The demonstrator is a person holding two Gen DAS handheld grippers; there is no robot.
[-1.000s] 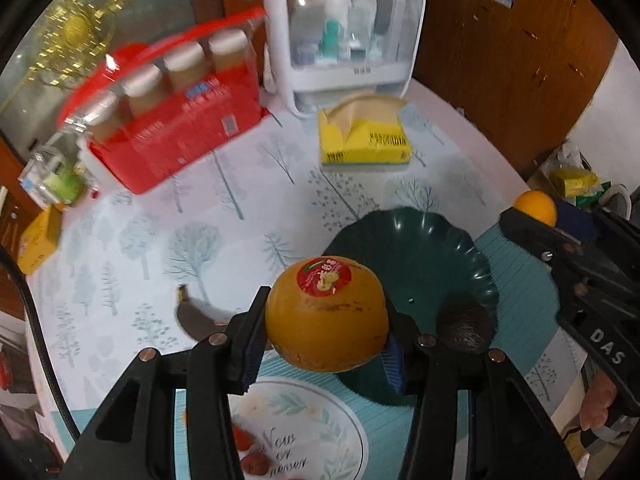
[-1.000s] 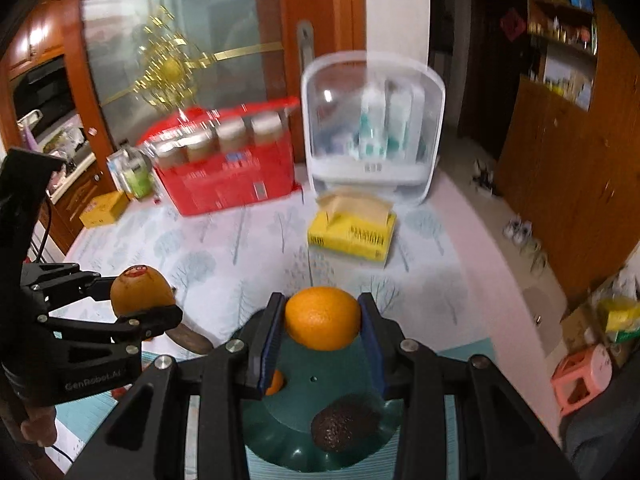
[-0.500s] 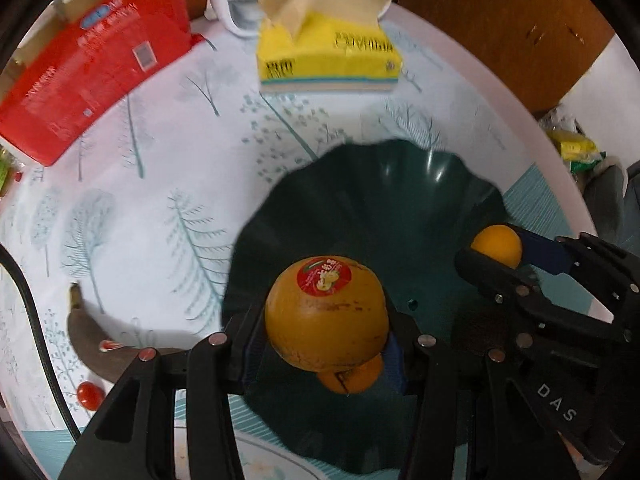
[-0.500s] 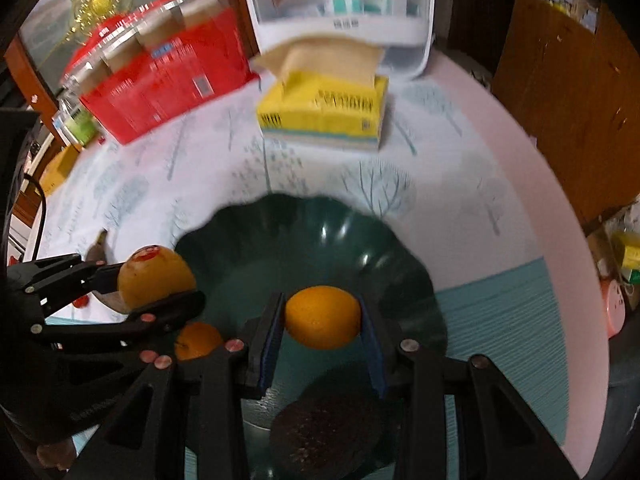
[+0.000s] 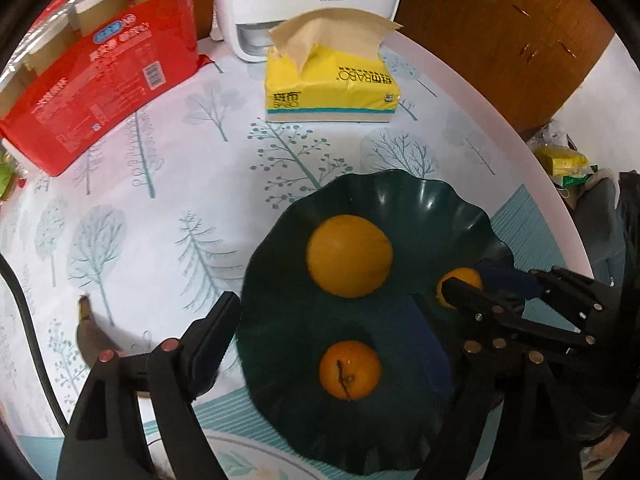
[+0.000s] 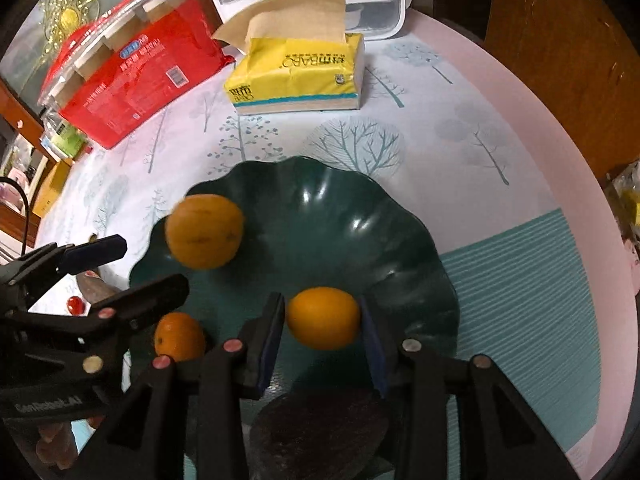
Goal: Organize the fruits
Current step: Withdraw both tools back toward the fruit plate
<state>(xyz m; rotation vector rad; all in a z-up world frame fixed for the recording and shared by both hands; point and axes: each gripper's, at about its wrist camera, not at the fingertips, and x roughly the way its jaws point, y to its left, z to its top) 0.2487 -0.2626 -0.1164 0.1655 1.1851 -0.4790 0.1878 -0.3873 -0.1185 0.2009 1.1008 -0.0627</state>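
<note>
1. The dark green scalloped bowl [image 5: 420,200] sits on the tree-patterned tablecloth [image 5: 160,184], partly over a teal striped area near the table's front edge.
2. Inside the bowl lie a large yellow-orange fruit [image 5: 349,255] toward the far left side, a smaller orange with a stem mark [image 5: 349,370] nearer the front, and a dark, rough-skinned fruit [image 6: 320,432] at the near edge in the right wrist view.
3. A third orange [image 6: 323,323] is low over the bowl's floor, between the pads of the right gripper [image 6: 322,340]. Its blue-lined jaws stand at a middling width; the left pad looks to touch the orange, while a thin gap seems to show at the right pad, so I cannot tell whether it is truly gripped.
4. The left gripper [image 5: 320,344] hangs over the bowl with its jaws spread wide, holding nothing; the small orange lies in the bowl between its fingers.
5. In the left wrist view, the right gripper's tips reach in from the right, with its orange [image 5: 460,286] showing between them.
6. Beyond the bowl stand a yellow tissue pack [image 5: 330,86], a red package of jars [image 5: 100,84] and a white cabinet-like case [image 5: 312,4].
7. A brownish banana [image 5: 90,340] lies on the cloth left of the bowl, with a small red fruit [image 6: 75,304] near it.
</note>
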